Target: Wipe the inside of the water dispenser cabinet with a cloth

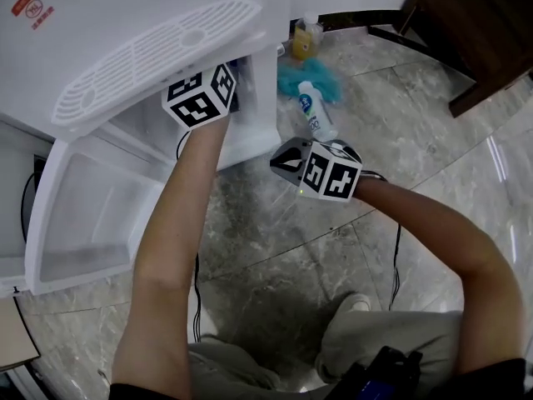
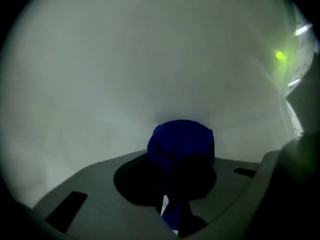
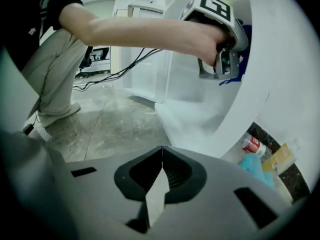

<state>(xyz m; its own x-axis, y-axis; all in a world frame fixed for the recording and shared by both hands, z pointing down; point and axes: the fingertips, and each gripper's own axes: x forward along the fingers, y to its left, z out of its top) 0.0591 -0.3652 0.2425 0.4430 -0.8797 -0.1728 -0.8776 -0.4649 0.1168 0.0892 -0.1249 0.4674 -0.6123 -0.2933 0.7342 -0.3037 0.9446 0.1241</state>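
Left gripper [image 2: 175,184], clamped on the blue cloth [image 2: 181,144], sits inside the cabinet [image 1: 141,136], white wall [image 2: 150,59] dead ahead of the wad; right gripper [image 3: 161,164], closed and empty, hangs outside.

In the head view the left gripper [image 3: 234,64] reaches into the dispenser [image 1: 125,23], so its tips and the blue cloth [image 2: 181,144] are out of sight there. The cabinet wall [image 2: 150,59] behind the cloth is a blurred white. The print on the bottle [image 1: 315,111] is too small to read. The dispenser runs off the top and left edges.
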